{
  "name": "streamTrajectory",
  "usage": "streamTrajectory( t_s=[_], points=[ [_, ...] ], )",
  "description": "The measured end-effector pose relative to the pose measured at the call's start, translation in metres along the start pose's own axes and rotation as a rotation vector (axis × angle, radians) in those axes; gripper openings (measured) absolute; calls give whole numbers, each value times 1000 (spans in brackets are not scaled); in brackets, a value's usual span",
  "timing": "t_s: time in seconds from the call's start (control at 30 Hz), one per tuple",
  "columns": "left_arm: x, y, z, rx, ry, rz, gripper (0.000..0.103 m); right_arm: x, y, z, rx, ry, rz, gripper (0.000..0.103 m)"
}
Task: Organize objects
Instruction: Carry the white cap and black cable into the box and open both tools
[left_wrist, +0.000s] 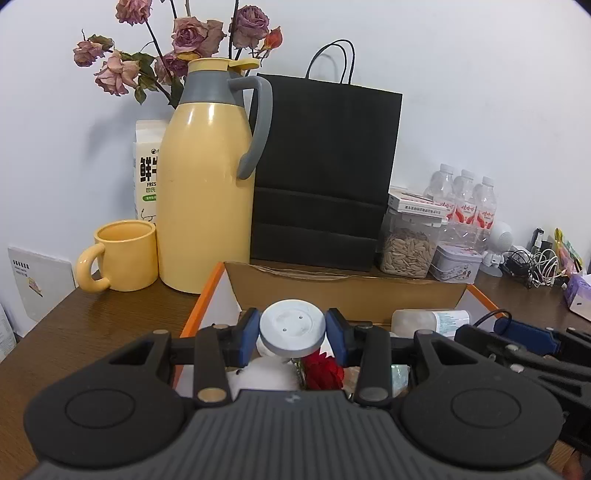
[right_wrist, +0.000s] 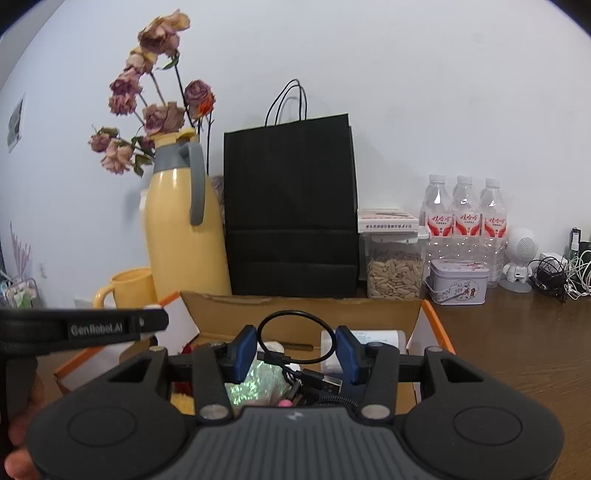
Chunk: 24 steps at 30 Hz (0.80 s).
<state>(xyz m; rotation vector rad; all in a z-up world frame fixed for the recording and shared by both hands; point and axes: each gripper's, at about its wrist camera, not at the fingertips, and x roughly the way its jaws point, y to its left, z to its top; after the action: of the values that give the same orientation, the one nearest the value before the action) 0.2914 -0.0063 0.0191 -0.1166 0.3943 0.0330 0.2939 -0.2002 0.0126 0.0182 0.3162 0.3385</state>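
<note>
Left gripper (left_wrist: 291, 338) is clamped on a white round base (left_wrist: 291, 328), blue pads tight against both sides, held just above the open cardboard box (left_wrist: 343, 291). What hangs under the disc is partly hidden; it looks like a small white gadget, can't say more.

Right gripper (right_wrist: 295, 354) has its jaws spread with a gap either side of the black USB cable (right_wrist: 295, 343). The cable loop stands up between the fingers, plug lying on the clutter in the box. Nothing gripped yet as far as I can see.

My read: I'm pulling items out of the box to sort them onto the table (right_wrist: 517, 332).

How I'd do it:
- lift the left item straight up, keep the disc level so it doesn't rotate out of the pads
- clear the box flap before moving sideways toward the yellow mug (left_wrist: 125, 254) and thermos (left_wrist: 207, 184)
- right side: close on the cable near the plug, not the loop, or it will slip
- watch the cable snagging the iridescent wrapper (right_wrist: 255, 384) below it
</note>
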Motion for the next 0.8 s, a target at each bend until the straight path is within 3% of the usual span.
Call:
streamTrajectory(
  t_s=[0.17,0.23,0.27,0.33,0.4,0.5,0.8],
  points=[
    [-5,0,-1,10,-22,15,44,-2,0,-3,1,9,-5,46],
    [-9,1,-1,10,-41,23,68,-2,-2,-4,8,14,-11,56],
    [-11,1,-1,12,-54,30,75,-3,-3,-4,12,15,-14,59],
    [-15,2,0,15,-83,48,103,-4,-5,-5,16,11,-21,80],
    [-20,4,0,6,-120,59,103,-6,-6,-5,22,3,-28,93],
    [-22,6,0,0,-116,47,103,-9,-7,-5,22,-7,-40,103],
    [-29,4,-3,15,-125,49,103,-15,-6,-4,20,-20,-44,103]
  ],
)
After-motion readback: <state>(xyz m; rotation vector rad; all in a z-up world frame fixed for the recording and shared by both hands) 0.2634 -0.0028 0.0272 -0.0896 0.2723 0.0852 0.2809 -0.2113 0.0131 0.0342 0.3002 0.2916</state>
